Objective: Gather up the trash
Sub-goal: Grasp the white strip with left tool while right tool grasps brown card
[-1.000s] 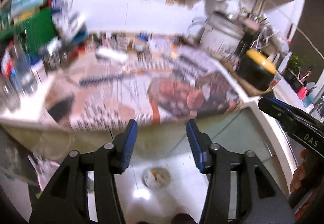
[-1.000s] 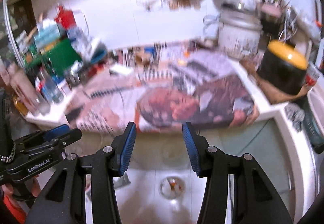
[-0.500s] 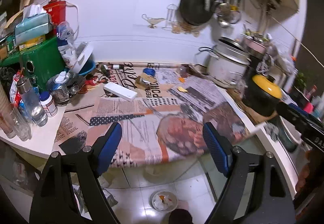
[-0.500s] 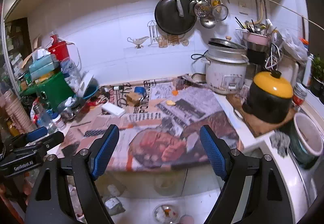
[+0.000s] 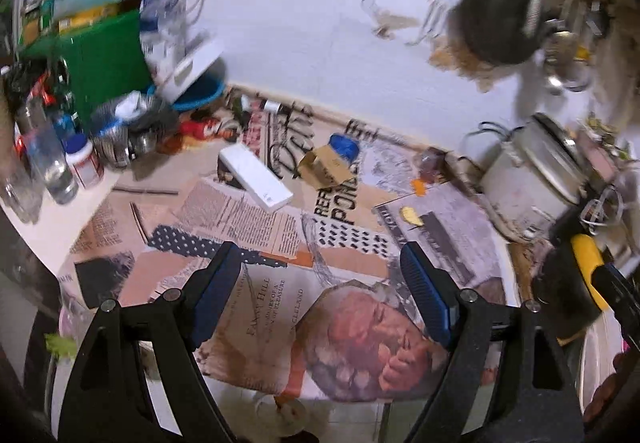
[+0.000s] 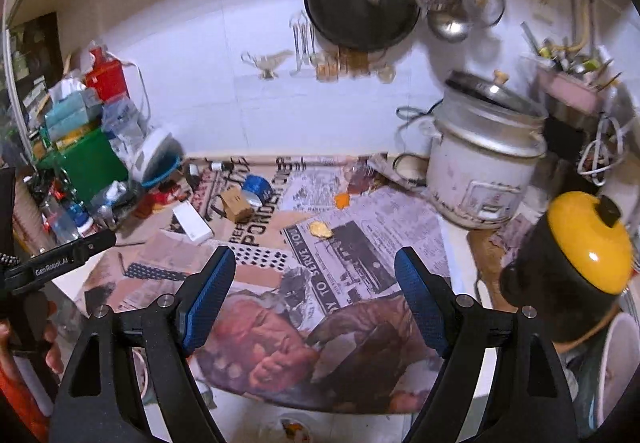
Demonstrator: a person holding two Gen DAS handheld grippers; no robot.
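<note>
Right wrist view showed the right hand-held gripper [image 6: 308, 303] released and empty above the newspaper-covered counter [image 6: 360, 259], likely lining up trash: beyond it a yellow scrap [image 6: 320, 230], farther an open brown cardboard box [image 6: 236, 203].

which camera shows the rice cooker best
The right wrist view: the rice cooker sits whole and fairly sharp, lid ajar, by the wall. In the left wrist view it is smaller, blurred and pushed toward the right edge.
</note>
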